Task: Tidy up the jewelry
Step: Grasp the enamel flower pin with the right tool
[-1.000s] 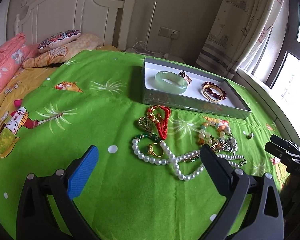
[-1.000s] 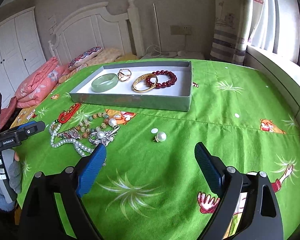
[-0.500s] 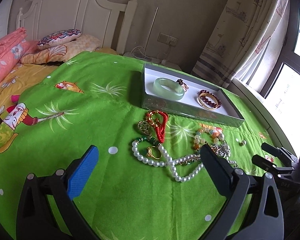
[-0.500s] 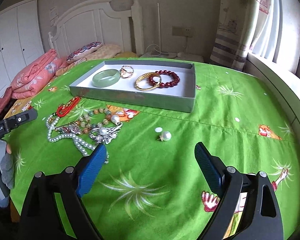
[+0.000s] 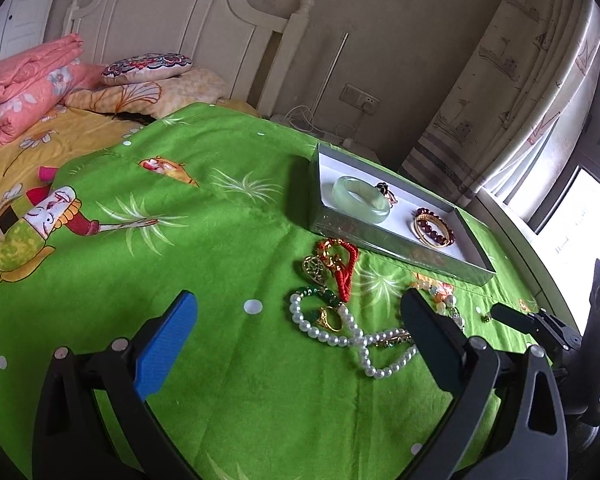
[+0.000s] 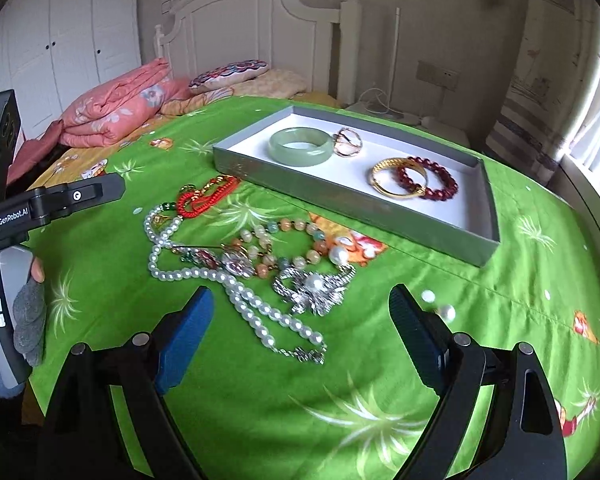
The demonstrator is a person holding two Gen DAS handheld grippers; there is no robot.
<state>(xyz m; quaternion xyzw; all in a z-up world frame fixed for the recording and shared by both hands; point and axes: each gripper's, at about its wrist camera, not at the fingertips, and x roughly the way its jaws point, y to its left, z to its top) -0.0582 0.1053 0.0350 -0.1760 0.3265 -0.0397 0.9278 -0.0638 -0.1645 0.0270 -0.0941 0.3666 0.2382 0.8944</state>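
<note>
Both my claws, left (image 5: 298, 320) and right (image 6: 300, 314), hang spread wide and hold nothing. The pearls (image 6: 236, 294) lie tangled on the green cover (image 6: 380, 360) (near the tray (image 6: 488, 216), which holds a jade bangle (image 6: 300, 146)).

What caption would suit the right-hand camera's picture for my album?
Open right gripper hovers over a pearl necklace and silver brooch on a green bedspread, beside a tray of bracelets.

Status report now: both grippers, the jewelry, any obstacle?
Left gripper and right gripper: jaws open, empty. Tray holds four pieces; pearl necklace and pile still on green sheet. No obstacle.
</note>
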